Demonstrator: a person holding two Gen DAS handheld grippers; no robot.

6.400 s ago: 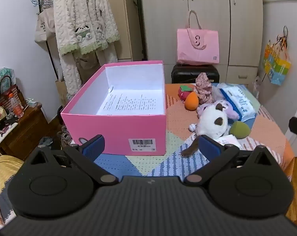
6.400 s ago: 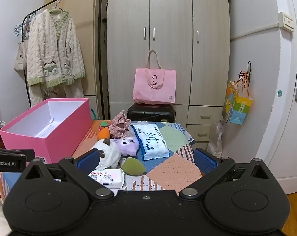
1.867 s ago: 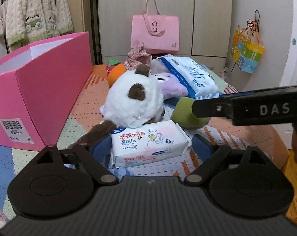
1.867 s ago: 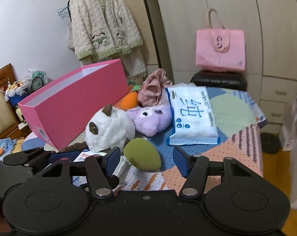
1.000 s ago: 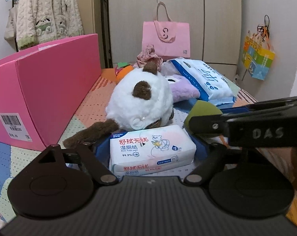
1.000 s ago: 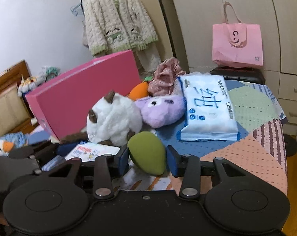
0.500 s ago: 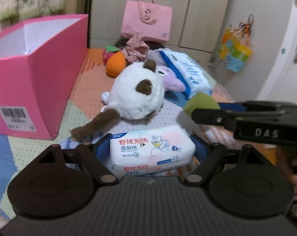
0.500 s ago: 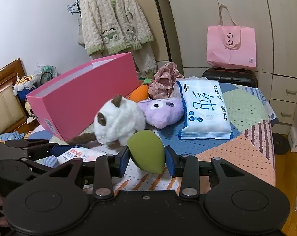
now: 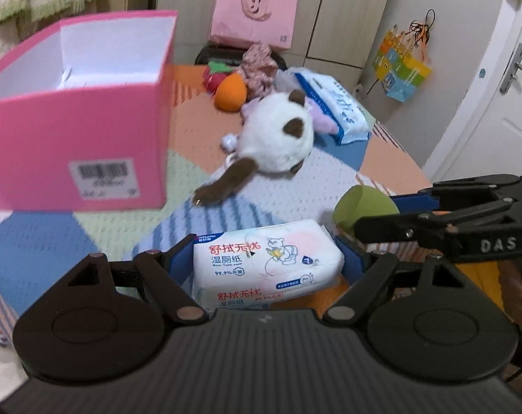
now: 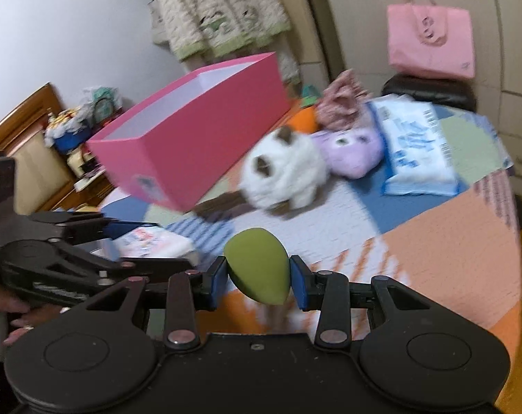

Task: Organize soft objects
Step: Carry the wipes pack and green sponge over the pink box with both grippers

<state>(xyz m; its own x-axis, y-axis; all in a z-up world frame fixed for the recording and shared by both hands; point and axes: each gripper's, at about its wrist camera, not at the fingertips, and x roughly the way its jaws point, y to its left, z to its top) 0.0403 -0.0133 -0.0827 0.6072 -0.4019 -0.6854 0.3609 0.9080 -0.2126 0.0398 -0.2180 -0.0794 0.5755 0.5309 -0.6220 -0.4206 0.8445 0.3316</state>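
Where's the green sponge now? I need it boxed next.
The green sponge sits clamped in the right gripper, low centre in the right wrist view, held in front of the white plush.

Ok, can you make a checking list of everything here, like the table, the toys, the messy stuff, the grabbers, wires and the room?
Surface: patchwork cloth covers the table.
Job's things: open pink box; white plush, purple plush, orange toy and big wipes pack on the cloth.
Clutter: floral fabric bundle behind the plush toys.
Grippers: left gripper is shut on the small wipes pack; right gripper is shut on the green sponge.
Cables: nothing seen.
Surroundings: pink bag, wardrobe, hanging cardigan.
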